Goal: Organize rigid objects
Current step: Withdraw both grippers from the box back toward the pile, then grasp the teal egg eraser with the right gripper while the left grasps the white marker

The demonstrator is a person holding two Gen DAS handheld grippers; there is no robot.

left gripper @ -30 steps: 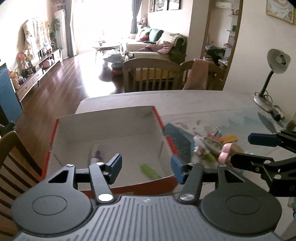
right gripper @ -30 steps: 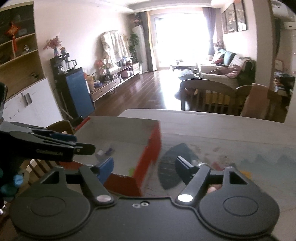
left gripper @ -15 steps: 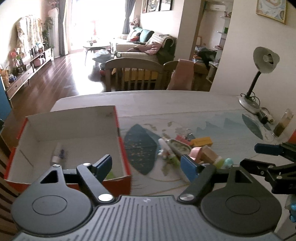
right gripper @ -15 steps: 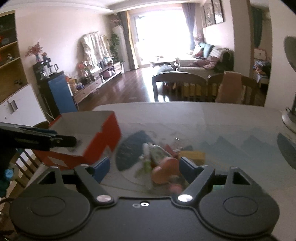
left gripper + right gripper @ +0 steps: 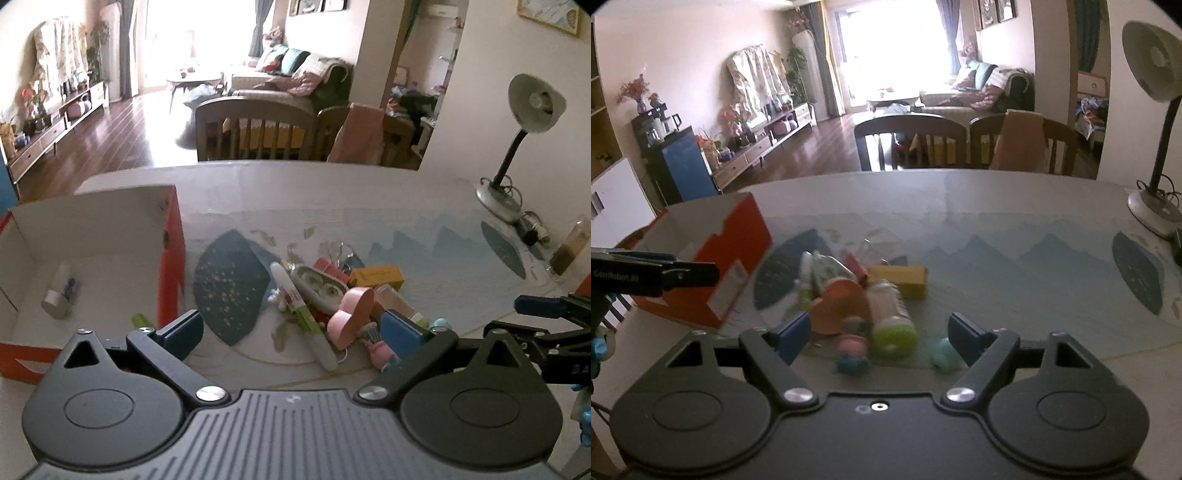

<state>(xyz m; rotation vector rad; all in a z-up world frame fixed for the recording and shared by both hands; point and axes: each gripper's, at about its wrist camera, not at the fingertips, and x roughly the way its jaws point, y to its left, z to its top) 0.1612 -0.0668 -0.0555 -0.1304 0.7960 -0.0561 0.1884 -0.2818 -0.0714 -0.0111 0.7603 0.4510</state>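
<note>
The left gripper is spread wide and its jaws are opening; nothing is pinched. In the left wrist view the pile of small objects lies on the worktop between 12 and 2 o'clock of the gripper. The white marker with green cap lies in the gap between the jaws, not touched by either. The pink heart-shaped box lies just beside the right-hand pad. The yellow box is farther out at 1 o'clock. The orange cardboard box stands at 10 o'clock, with a small bottle lying inside it.

The right gripper is spread, holding nothing. In the right wrist view the same pile lies at 12 o'clock: a green-capped bottle and small pink and blue figures lie between the jaws, clear of both pads; these are blurred. The orange cardboard box sits at 10 o'clock.
</note>
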